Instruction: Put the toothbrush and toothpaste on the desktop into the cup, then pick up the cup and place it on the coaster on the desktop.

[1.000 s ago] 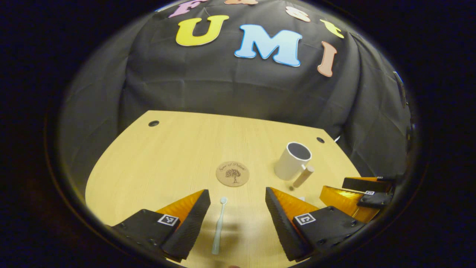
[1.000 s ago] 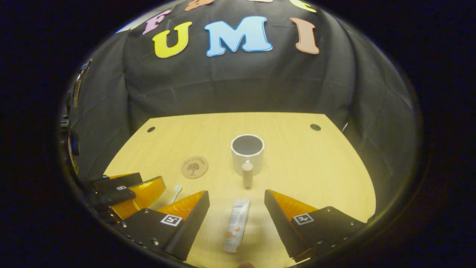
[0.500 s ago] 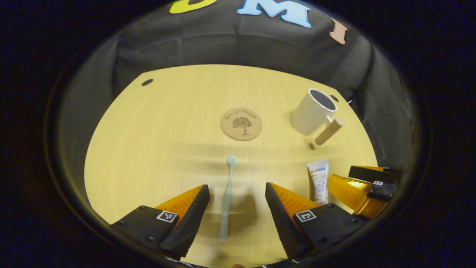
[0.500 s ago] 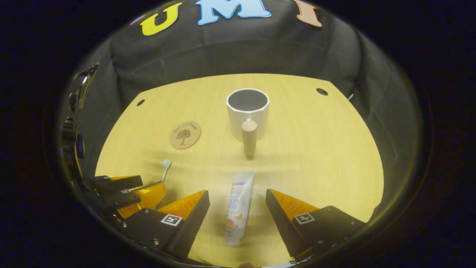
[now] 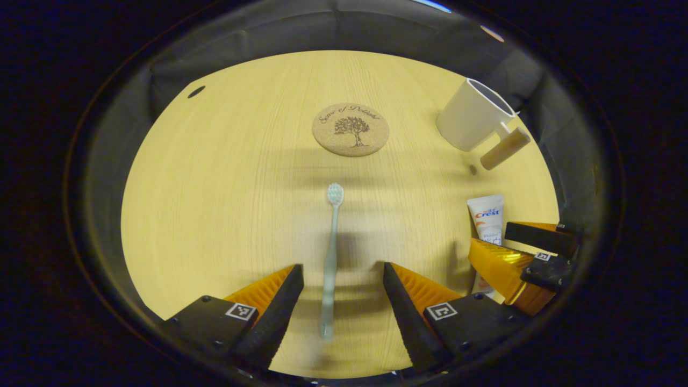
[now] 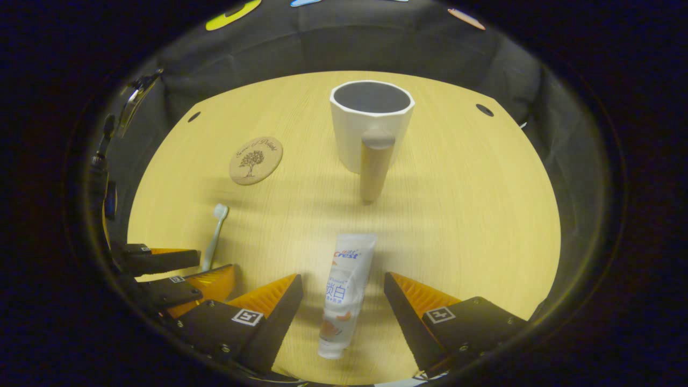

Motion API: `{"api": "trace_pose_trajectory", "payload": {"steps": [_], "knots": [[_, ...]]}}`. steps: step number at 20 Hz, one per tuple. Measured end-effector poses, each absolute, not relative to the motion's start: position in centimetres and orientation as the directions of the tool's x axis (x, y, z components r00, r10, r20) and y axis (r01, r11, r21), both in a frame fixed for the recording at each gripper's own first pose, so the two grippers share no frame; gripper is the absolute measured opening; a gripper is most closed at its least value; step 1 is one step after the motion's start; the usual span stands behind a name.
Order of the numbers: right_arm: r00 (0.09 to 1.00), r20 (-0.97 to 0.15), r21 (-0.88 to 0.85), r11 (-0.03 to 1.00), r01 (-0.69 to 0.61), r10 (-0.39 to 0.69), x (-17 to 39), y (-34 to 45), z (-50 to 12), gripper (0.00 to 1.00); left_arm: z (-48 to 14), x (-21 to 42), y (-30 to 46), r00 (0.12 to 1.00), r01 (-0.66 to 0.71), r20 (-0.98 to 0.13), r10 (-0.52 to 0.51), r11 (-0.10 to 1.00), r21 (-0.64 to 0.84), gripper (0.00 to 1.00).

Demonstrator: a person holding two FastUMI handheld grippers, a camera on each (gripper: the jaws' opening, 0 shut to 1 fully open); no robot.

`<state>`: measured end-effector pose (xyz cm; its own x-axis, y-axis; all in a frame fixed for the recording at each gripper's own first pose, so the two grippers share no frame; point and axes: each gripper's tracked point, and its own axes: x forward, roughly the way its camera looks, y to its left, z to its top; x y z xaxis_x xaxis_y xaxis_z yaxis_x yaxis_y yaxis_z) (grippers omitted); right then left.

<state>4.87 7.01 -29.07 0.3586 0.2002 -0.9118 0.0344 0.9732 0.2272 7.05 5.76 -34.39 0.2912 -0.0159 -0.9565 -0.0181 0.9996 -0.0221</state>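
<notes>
A: Step in hand looks like the first pickup, on both sides. The left gripper [image 5: 343, 301] is spread wide with the toothbrush [image 5: 329, 269] lying flat on the desk [image 5: 215, 188] between its fingers, handle end toward the camera, bristles pointing at the coaster [image 5: 350, 129]. No contact seen.

B: And the right one?

A: The right gripper [image 6: 343, 312] is likewise spread, set astride the lower part of the toothpaste [image 6: 344, 293], which lies flat, nothing clamped. The cup [image 6: 371, 123] is upright and empty, straight beyond the tube, its wooden handle [image 6: 374, 165] turned toward the gripper.

B: Next move?

A: Judged: each gripper is to be lowered a little more and squeezed across its item. The toothbrush handle is thin and low, so the fingers would need to be brought right down to the desk or it will be missed.

B: Anything in the way?

A: Nothing is seen between the items and the cup. The two grippers sit near each other, so crowding at the cup mouth is a risk if both items are carried over together. The coaster lies bare, left of the cup in the right gripper view.
</notes>
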Motion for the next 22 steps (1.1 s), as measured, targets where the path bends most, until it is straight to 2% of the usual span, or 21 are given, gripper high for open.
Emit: {"api": "trace_pose_trajectory", "payload": {"steps": [3,5,6,7,8,9,10,11,12,13,14,15,16,17,22], "knots": [[0.299,-0.93,0.235,0.971,0.04,0.213,3.9,7.2,-30.1,0.95,-34.6,7.0,5.9,0.286,0.017,-0.958,0.016,1.0,0.022,0.97],[0.297,-0.937,0.199,0.98,0.024,0.184,3.5,6.9,-30.8,0.88,-34.7,7.3,5.5,0.298,0.03,-0.955,0.016,0.999,0.026,0.88],[0.29,-0.94,0.19,0.982,0.014,0.177,3.3,6.7,-30.9,0.81,-34.5,7.4,5.3,0.297,0.026,-0.955,0.019,0.999,0.028,0.72],[0.289,-0.94,0.191,0.982,0.009,0.18,3.3,6.7,-31.0,0.8,-34.7,7.4,5.2,0.296,0.035,-0.955,0.015,0.999,0.027,0.67],[0.285,-0.942,0.185,0.983,0.012,0.174,3.2,6.3,-30.9,0.74,-34.6,7.5,5.1,0.3,0.027,-0.954,0.018,0.999,0.028,0.53],[0.275,-0.944,0.19,0.982,0.004,0.182,3.0,6.1,-31.0,0.65,-34.6,7.4,5.1,0.302,0.026,-0.953,0.018,0.999,0.027,0.46],[0.275,-0.943,0.198,0.98,0.014,0.187,3.1,6.1,-31.0,0.59,-34.7,7.6,5.2,0.306,0.028,-0.952,0.019,0.999,0.03,0.44],[0.275,-0.943,0.202,0.979,0.017,0.19,3.0,5.6,-30.9,0.51,-34.5,7.6,5.0,0.307,0.015,-0.951,0.019,1.0,0.025,0.28],[0.279,-0.94,0.206,0.979,0.01,0.195,3.0,5.5,-31.0,0.43,-34.7,7.5,5.1,0.305,0.024,-0.952,0.015,0.999,0.024,0.24],[0.283,-0.938,0.213,0.977,0.015,0.2,3.0,5.6,-31.0,0.43,-34.7,7.4,5.3,0.307,0.02,-0.951,0.019,0.999,0.027,0.23],[0.297,-0.933,0.218,0.976,0.018,0.202,3.3,5.6,-31.0,0.37,-34.5,7.5,5.3,0.317,0.026,-0.948,0.013,0.999,0.022,0.17],[0.3,-0.931,0.223,0.975,0.014,0.208,3.2,5.6,-31.0,0.35,-34.7,7.3,5.4,0.319,0.031,-0.948,0.006,0.999,0.017,0.17],[0.316,-0.926,0.227,0.974,0.025,0.208,3.4,5.4,-31.0,0.34,-34.5,7.5,5.3,0.327,0.032,-0.945,-0.003,0.999,0.008,0.13],[0.317,-0.922,0.242,0.97,0.028,0.221,3.1,5.5,-30.8,0.26,-34.5,7.5,5.4,0.331,0.027,-0.943,-0.01,1.0,-0.001,0.13],[0.345,-0.903,0.289,0.956,0.05,0.255,3.3,5.3,-30.5,0.26,-34.4,7.6,5.5,0.356,0.01,-0.934,-0.032,0.999,-0.03,0.13]]}}
